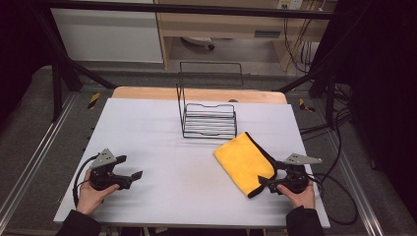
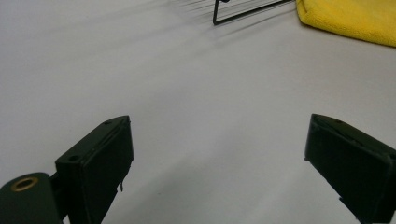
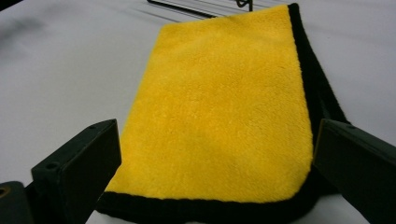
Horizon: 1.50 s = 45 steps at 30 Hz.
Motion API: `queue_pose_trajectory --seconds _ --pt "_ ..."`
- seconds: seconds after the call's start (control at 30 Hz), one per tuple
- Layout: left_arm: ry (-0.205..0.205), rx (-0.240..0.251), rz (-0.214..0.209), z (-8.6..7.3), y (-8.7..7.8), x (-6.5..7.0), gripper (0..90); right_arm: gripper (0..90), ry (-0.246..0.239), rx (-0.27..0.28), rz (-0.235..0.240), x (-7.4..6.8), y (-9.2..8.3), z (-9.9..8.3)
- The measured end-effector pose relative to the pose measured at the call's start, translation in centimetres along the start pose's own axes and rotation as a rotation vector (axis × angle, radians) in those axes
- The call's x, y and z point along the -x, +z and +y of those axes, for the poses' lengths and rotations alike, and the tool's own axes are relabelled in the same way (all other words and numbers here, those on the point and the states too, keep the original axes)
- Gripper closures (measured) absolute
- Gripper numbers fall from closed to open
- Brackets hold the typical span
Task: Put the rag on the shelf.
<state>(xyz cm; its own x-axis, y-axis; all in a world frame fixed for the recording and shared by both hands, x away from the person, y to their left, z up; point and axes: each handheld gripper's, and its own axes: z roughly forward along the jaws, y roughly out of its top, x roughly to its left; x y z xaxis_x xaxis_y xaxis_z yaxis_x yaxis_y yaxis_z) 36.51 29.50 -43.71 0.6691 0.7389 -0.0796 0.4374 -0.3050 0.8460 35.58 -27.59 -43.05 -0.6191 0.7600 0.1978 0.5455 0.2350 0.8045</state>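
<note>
The counter (image 1: 162, 147) is a pale sheet with a strip of bare wood showing along its far edge; its near edge is cut off at the bottom of the high view, where the person's sleeves enter. Ahead of both tongs, toward the far side, stands a black wire rack (image 1: 209, 115); in each gripper view just a scrap of its wire shows at the top edge, so its shape cannot be read there.

The yellow cloth (image 1: 244, 163) lies flat on the counter directly ahead of the right tongs (image 1: 269, 183), folded, plush on top with a black border along its near and outer edges (the black layer underneath is mostly hidden). In the right gripper view its near end sits between the 2 spread jaws, which are wide apart and grip nothing; whether they touch the cloth is hard to tell.

The left tongs (image 1: 134, 176) rest well to the cloth's left over bare counter, jaws also spread wide and empty.
</note>
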Motion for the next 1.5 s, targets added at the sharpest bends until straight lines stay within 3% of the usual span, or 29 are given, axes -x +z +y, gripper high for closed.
queue_pose_trajectory --seconds 0.2,0.37,0.57,0.8,0.9,1.1,1.23,1.33,1.5 --pt "-0.003 0.001 0.007 0.0 0.0 0.0 7.9 4.8 -0.049 -0.019 -0.013 -1.6 0.9 0.5" --pt "-0.002 -0.003 0.013 -0.1 0.0 0.0 7.9 6.5 -0.062 -0.049 -0.030 -3.2 2.0 0.9" --pt "-0.006 -0.004 0.017 -0.1 0.0 -0.1 8.3 12.2 -0.108 -0.107 -0.041 -5.0 3.5 0.9" --pt "-0.007 -0.004 0.018 -0.1 0.0 -0.1 8.7 29.1 -0.181 -0.138 -0.041 -6.8 5.0 0.7" --pt "-0.007 -0.007 0.018 -0.1 0.0 0.0 8.9 39.8 -0.178 -0.140 -0.041 -7.1 5.1 0.4" --pt "-0.008 -0.008 0.017 -0.2 0.0 -0.1 9.3 52.8 -0.205 -0.149 -0.075 -7.5 5.1 0.0" --pt "-0.006 -0.009 0.016 -0.2 0.1 -0.1 9.5 54.7 -0.262 -0.175 -0.127 -8.1 5.7 -0.3" --pt "-0.010 -0.005 0.015 -0.1 0.0 -0.1 9.7 62.0 -0.314 -0.188 -0.183 -8.6 5.9 -0.4" --pt "-0.014 -0.008 0.014 -0.2 0.1 -0.1 9.8 72.1 -0.366 -0.196 -0.196 -8.5 5.8 -0.4"
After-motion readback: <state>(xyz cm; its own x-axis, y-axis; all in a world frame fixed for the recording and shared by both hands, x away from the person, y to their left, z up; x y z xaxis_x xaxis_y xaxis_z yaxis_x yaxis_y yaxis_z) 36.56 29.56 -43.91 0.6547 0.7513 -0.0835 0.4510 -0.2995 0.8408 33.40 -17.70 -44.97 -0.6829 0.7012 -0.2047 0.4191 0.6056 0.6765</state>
